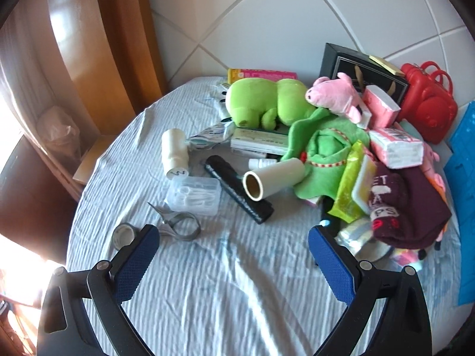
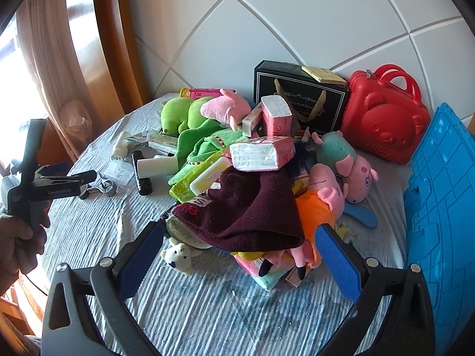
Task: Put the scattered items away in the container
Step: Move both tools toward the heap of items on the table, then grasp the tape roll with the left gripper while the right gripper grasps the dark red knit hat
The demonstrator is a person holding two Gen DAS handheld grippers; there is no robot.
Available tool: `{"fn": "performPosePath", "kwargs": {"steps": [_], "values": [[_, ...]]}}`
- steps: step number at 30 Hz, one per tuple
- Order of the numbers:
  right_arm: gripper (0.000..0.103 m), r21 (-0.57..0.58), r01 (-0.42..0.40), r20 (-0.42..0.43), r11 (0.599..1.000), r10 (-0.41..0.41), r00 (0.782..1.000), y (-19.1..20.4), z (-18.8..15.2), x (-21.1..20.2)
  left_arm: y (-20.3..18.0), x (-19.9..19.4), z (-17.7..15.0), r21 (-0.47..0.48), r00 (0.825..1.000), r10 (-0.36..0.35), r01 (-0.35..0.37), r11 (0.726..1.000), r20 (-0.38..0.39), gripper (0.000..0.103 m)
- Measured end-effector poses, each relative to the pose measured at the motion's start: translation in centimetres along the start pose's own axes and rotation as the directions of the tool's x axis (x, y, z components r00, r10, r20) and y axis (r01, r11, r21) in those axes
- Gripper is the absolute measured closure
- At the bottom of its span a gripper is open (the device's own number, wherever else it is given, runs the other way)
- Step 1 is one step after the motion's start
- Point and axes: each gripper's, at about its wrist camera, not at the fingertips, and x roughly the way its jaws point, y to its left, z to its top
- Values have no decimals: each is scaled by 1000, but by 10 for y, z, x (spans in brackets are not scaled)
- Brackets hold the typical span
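Two grippers, left gripper (image 1: 233, 244) and right gripper (image 2: 240, 244), are hovering with fingers apart, empty; scattered items, maroon beanie (image 2: 248, 212) included, are lying heaped at twelve o'clock, blue container (image 2: 442, 213) at three o'clock.

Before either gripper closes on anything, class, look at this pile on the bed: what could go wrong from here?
1. The maroon hat supports a pink tissue pack; pulling the hat with the right gripper could topple that pack.
2. The lint roller refill lies on its side across the black brush and may roll if nudged.
3. The small scissors near the left gripper lie flat, so the fingers may slip.
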Motion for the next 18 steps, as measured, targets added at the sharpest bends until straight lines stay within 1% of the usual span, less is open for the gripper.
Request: {"fn": "performPosePath", "kwargs": {"steps": [3,6,7,8,9,10,11,12,13,14,16,18], "values": [[0,-32,-5,-33,999,4,999,14,1,14,41,28,-8,-54,999,32,-33,998,-25,1],[0,-49,-8,-57,999,5,998,26,0,21,78,55,-19,-72,997,76,-78,994,-32,1],[0,-55,-7,-66,998,4,998,29,-1,24,88,66,-23,-65,996,85,-87,994,-39,6],[0,-61,-6,-76,998,2,997,31,-3,26,98,76,-28,-56,996,77,-79,995,-49,14],[0,-64,-5,-85,998,-1,996,33,-4,28,106,86,-32,-49,996,66,-69,996,-61,17],[0,-66,-3,-93,998,-4,996,34,-5,30,114,98,-36,-45,995,55,-59,997,-78,28],[0,-67,-1,-100,998,-6,995,35,-6,32,121,108,-40,-42,994,47,-52,998,-98,42],[0,-68,3,-106,998,-10,994,35,-7,33,127,118,-43,-47,992,42,-47,998,-119,48],[0,-69,6,-112,998,-14,994,36,-7,34,133,126,-46,-46,990,31,-37,998,-137,52],[0,-69,9,-116,998,-17,993,35,-8,35,136,132,-47,-44,989,20,-26,999,-144,52],[0,-65,18,-126,998,-26,992,35,-8,37,140,140,-49,-27,988,20,-24,999,-154,52],[0,-63,25,-133,998,-33,991,34,-8,38,144,146,-48,-32,987,6,-12,999,-163,59]]}}
